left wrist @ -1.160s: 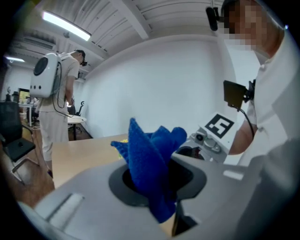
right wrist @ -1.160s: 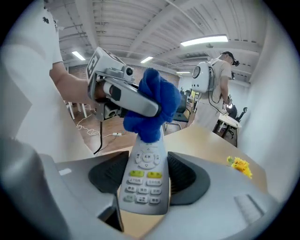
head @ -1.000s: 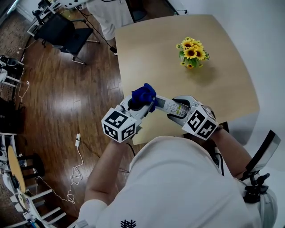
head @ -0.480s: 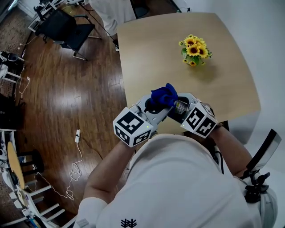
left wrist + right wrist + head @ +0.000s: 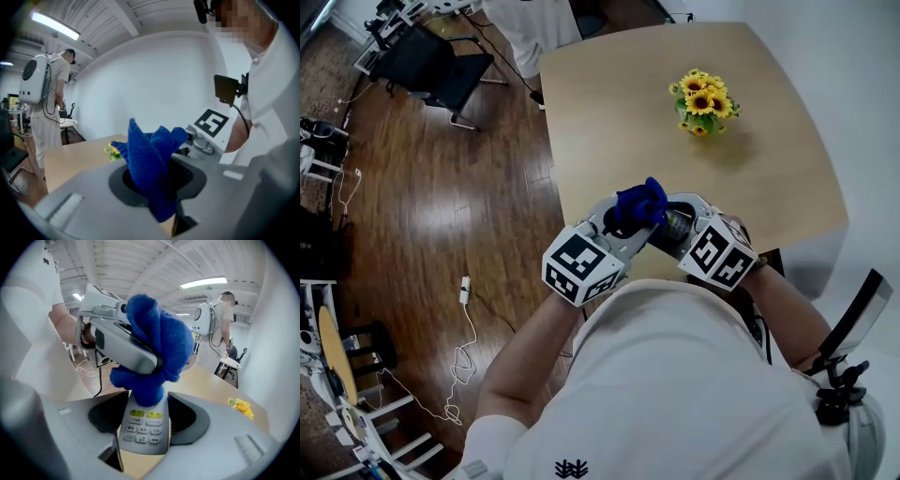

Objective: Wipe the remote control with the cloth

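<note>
My left gripper [image 5: 630,217] is shut on a bunched blue cloth [image 5: 639,203], which sticks up between its jaws in the left gripper view [image 5: 152,164]. My right gripper [image 5: 680,230] is shut on a grey remote control [image 5: 144,427] with its keypad facing the camera. The cloth [image 5: 157,350] is pressed on the remote's far end, covering it. Both grippers meet above the near left corner of the table [image 5: 609,112]. In the head view only a short bit of the remote [image 5: 675,223] shows beside the cloth.
A small bunch of yellow sunflowers [image 5: 703,101] stands on the light wooden table at the far right. A black chair [image 5: 431,66] and cables lie on the dark wood floor [image 5: 441,216] to the left. A person with a white backpack [image 5: 44,89] stands beyond the table.
The left gripper with the cloth has moved right along the remote, from its near end onto the far part by the right gripper. In the last half second it barely shifted.
</note>
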